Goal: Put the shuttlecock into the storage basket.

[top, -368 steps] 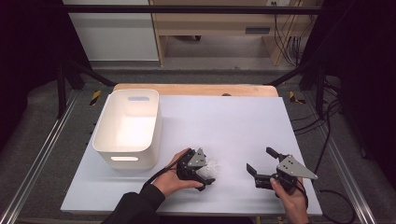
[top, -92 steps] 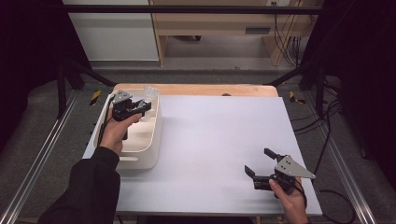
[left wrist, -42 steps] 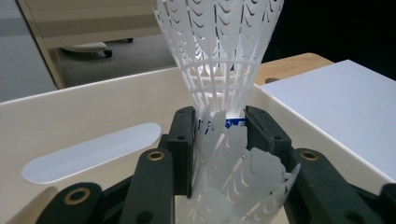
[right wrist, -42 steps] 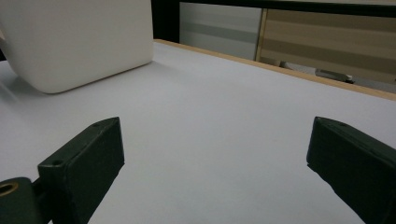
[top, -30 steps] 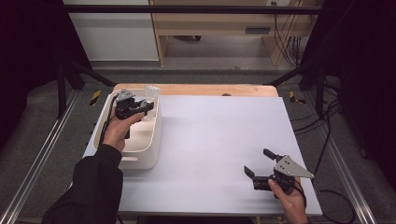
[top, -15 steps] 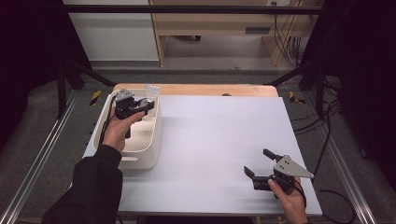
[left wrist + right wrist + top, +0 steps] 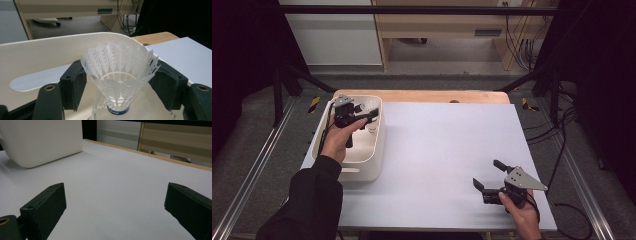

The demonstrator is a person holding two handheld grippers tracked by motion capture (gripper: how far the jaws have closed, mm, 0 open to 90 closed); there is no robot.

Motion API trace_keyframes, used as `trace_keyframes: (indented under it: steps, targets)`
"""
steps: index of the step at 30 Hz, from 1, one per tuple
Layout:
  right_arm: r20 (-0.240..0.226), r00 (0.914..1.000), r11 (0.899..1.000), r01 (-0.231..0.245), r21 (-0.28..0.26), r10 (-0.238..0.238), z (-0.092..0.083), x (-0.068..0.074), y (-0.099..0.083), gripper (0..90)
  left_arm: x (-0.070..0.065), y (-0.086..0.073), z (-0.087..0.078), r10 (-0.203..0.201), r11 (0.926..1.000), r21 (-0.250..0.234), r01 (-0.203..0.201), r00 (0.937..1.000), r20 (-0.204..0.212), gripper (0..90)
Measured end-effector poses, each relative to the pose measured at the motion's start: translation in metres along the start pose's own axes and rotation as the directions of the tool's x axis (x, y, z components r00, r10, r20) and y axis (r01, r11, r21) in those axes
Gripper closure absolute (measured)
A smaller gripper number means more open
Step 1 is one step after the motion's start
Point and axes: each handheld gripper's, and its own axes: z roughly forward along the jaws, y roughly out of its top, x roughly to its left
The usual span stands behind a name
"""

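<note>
Left claw (image 7: 117,82), just opening, frees the shuttlecock (image 7: 119,75); lift straight up, clear of the white bin (image 7: 377,150).

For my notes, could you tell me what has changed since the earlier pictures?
The left gripper carried the shuttlecock from the table into the bin; its jaws have just been opening, shuttlecock between them. The right gripper stayed open, in place.
</note>
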Motion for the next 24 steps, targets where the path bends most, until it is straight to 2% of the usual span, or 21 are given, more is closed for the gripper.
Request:
trace_keyframes:
  steps: [3, 5, 10, 24]
  targets:
    - [0.000, 1.0000, 1.000, 0.000, 0.000, 0.000, 0.0000, 0.0000, 0.0000, 3.8, 0.0009, 0.0013, -0.0013, -0.009, 0.9998, -0.017, 0.008, 0.9999, -0.011, 28.4]
    - [-0.002, 1.0000, 1.000, -0.001, 0.002, 0.001, 0.0001, 0.0001, -0.0001, 3.8, 0.0011, 0.0019, -0.0016, 0.002, 0.9998, -0.021, -0.002, 0.9997, -0.023, 27.8]
    - [-0.001, 1.0000, 1.000, 0.001, 0.002, -0.001, 0.0002, -0.0001, -0.0002, 3.8, 0.0029, 0.0039, -0.0029, 0.014, 0.9991, -0.040, -0.017, 0.9980, -0.062, 31.3]
    - [-0.002, 1.0000, 1.000, 0.002, 0.005, -0.002, 0.0008, 0.0001, -0.0004, 3.8, 0.0026, 0.0073, -0.0060, -0.019, 0.9959, -0.089, 0.015, 0.9984, -0.053, 23.4]
